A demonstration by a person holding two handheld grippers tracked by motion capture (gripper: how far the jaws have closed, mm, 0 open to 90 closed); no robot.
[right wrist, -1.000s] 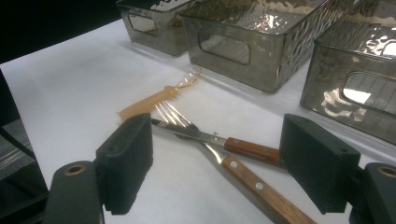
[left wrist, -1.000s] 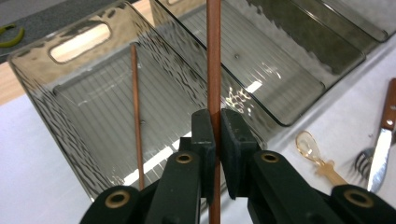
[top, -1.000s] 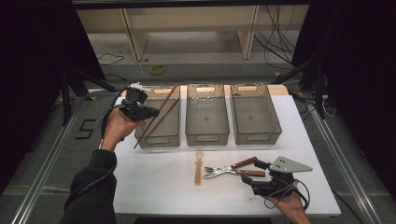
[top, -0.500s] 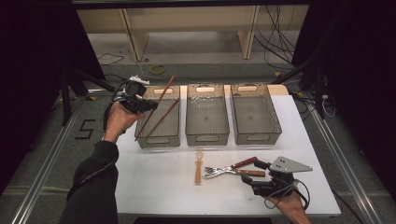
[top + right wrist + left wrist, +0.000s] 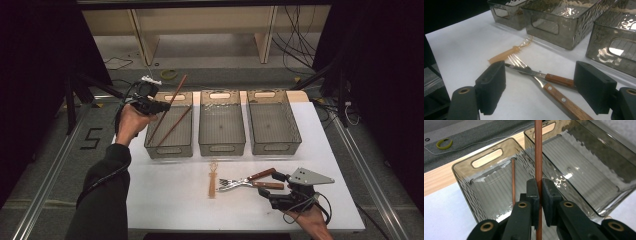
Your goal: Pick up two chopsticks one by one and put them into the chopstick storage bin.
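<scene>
White paper covers the table [image 5: 165,195], with dark floor around it and cables trailing at the back. Over the leftmost of three smoky clear bins [image 5: 170,126], the left gripper [image 5: 161,106] has its pads clamped on a reddish-brown chopstick [image 5: 168,109], which slants upward with its far end past the bin's back rim; in the left gripper view the stick [image 5: 538,152] runs straight up between the closed jaws. A second chopstick [image 5: 174,127] lies inside that same bin, leaning along its floor. The middle bin [image 5: 221,122] and the right bin [image 5: 273,120] stand just beside it in a row. Near the table's front edge, the right gripper [image 5: 273,187] rests with its jaws wide apart around the handles of two wooden-handled forks [image 5: 541,80] that lie crossed. A translucent amber plastic fork [image 5: 212,180] lies just left of their tines.
</scene>
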